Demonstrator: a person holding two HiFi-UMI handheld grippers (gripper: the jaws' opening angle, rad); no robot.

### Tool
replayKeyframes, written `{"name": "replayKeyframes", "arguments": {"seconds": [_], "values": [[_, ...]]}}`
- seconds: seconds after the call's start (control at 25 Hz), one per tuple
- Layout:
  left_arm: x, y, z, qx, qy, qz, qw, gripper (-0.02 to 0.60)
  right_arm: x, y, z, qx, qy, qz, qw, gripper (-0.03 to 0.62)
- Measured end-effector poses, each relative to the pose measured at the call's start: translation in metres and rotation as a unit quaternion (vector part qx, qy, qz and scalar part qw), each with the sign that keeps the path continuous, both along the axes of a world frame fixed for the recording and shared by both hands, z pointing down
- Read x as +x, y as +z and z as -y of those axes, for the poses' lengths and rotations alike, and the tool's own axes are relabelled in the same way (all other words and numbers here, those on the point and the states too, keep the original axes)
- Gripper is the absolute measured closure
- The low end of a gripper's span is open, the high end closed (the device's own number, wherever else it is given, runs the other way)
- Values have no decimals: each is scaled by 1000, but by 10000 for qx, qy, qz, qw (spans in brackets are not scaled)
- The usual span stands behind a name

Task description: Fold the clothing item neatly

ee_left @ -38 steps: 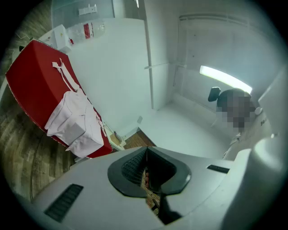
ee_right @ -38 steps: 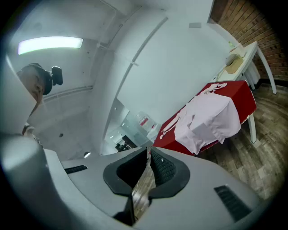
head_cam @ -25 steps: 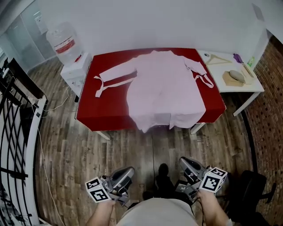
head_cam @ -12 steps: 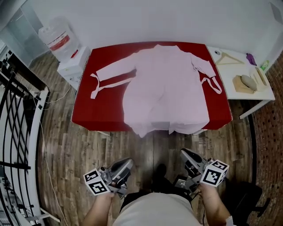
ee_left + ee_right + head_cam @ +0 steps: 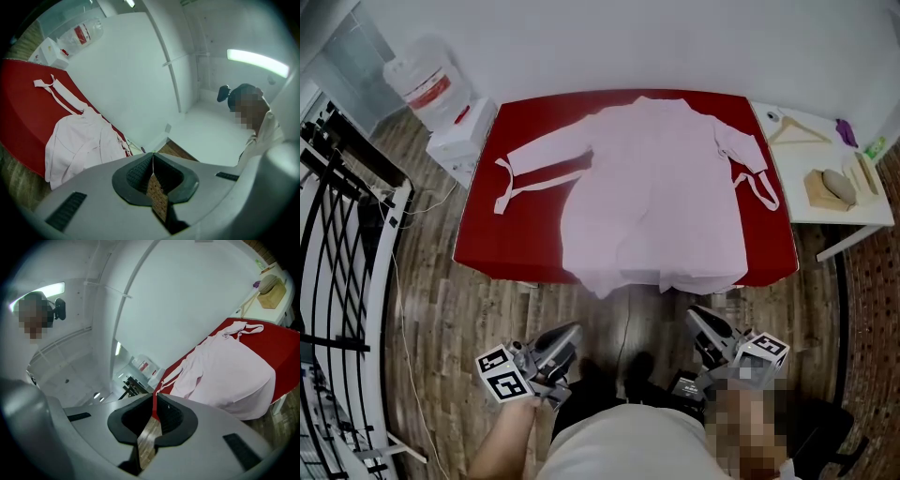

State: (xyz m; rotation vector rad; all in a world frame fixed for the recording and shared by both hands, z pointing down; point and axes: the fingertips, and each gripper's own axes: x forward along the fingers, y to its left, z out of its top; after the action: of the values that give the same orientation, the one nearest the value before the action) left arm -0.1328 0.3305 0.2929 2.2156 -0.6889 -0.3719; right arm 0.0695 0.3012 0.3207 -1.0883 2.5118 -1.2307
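The red counter (image 5: 520, 234) carries the pale pink garment (image 5: 656, 187), spread flat, its hem draping over the near edge and hiding that rim. Well short of it, the left tool (image 5: 570, 333) and right tool (image 5: 701, 319) hang clenched, empty.

Head view from high up, facing steeply down, set back from the red surface (image 5: 511, 234), left claw (image 5: 570, 333) view low and tilted, looking across that surface from short of its near edge, right claw (image 5: 696, 317) view likewise, all three sharing the surface and the pale pink garment (image 5: 656, 197)
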Motion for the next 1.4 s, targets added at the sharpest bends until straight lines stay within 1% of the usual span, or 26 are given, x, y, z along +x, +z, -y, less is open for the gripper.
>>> {"name": "replayKeyframes", "arguments": {"seconds": [0.2, 0.36, 0.6, 0.8, 0.96, 1.12, 1.16, 1.28, 1.4], "values": [[-2, 2, 21, 26, 32, 75, 10000, 575, -4, 3, 11, -49, -18, -89, 9999, 583], [-13, 12, 50, 34, 36, 182, 9998, 575, -9, 8, 29, -7, 88, -189, 9998, 583], [-38, 31, 106, -131, 39, 304, 9994, 575, -25, 24, 67, -194, 270, -380, 9987, 583], [-63, 42, 165, -193, 25, 281, 9994, 575, -42, 36, 108, -340, 444, -570, 9968, 583], [-76, 47, 205, -220, 143, 353, 9990, 574, -57, 40, 134, -437, 626, -663, 9949, 583], [-84, 56, 234, -293, 274, 436, 9982, 572, -68, 42, 152, -470, 738, -872, 9923, 583], [-84, 58, 240, -320, 318, 463, 9979, 563, -70, 43, 157, -478, 762, -925, 9916, 583], [-83, 68, 253, -415, 518, 545, 9963, 496, -74, 47, 170, -507, 834, -1108, 9890, 583], [-77, 78, 257, -435, 818, 700, 9932, 485, -77, 54, 181, -561, 883, -1301, 9860, 583]]}}
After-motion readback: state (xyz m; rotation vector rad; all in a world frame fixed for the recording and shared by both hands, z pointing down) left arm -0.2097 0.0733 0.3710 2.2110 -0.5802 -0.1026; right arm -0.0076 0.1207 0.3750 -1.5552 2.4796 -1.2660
